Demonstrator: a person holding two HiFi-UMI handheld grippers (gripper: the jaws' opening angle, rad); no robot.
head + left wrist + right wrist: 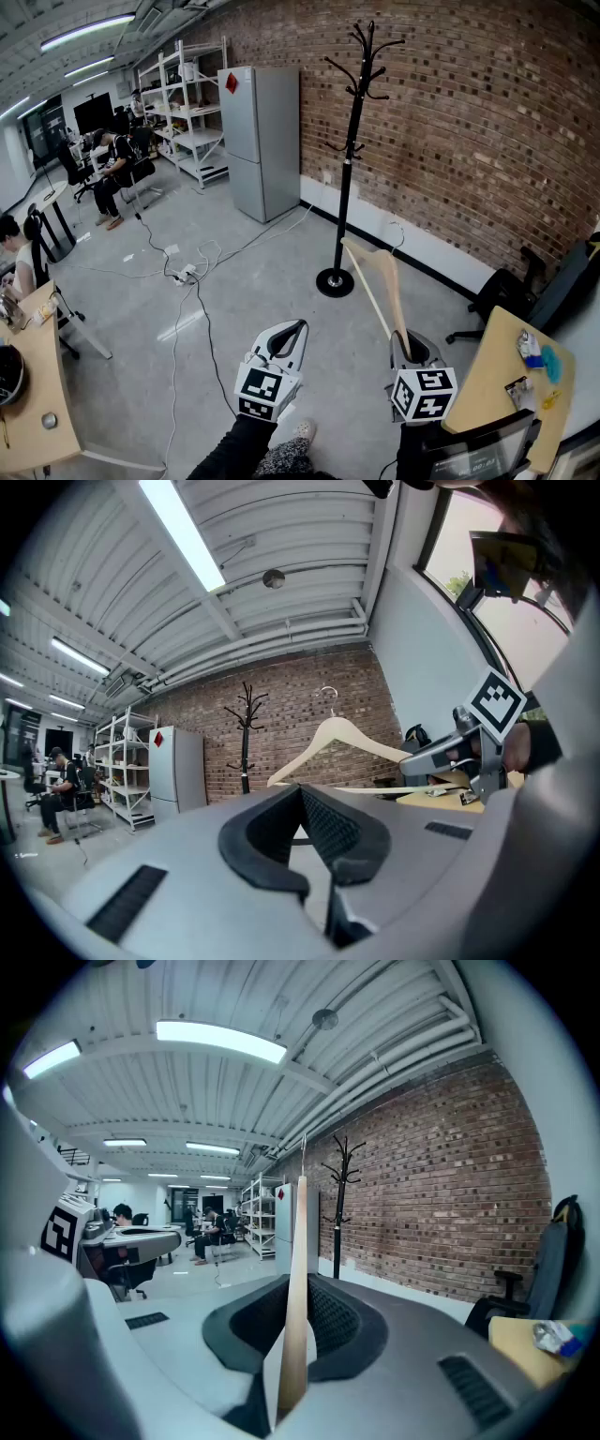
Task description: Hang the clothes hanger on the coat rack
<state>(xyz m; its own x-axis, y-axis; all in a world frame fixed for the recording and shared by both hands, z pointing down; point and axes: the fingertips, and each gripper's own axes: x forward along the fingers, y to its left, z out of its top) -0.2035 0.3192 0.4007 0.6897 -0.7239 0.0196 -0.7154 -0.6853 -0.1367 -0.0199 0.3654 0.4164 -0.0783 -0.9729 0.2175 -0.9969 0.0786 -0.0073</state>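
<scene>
A tall black coat rack point(352, 141) stands on a round base by the brick wall, also seen far off in the left gripper view point(246, 714) and the right gripper view point(342, 1185). My right gripper point(410, 345) is shut on one end of a pale wooden clothes hanger point(380, 281). The hanger rises from the jaws toward the rack and is still well short of it. In the right gripper view the hanger point(298, 1269) stands edge-on between the pads point(328, 1312). My left gripper point(295, 328) is shut and holds nothing, to the left of the hanger point(337, 733).
A grey fridge point(262, 141) and white shelving point(192, 103) stand left of the rack. Cables point(187, 272) trail over the floor. A wooden desk point(497, 375) and a dark office chair point(534, 291) are at the right. People sit at desks far left point(117, 169).
</scene>
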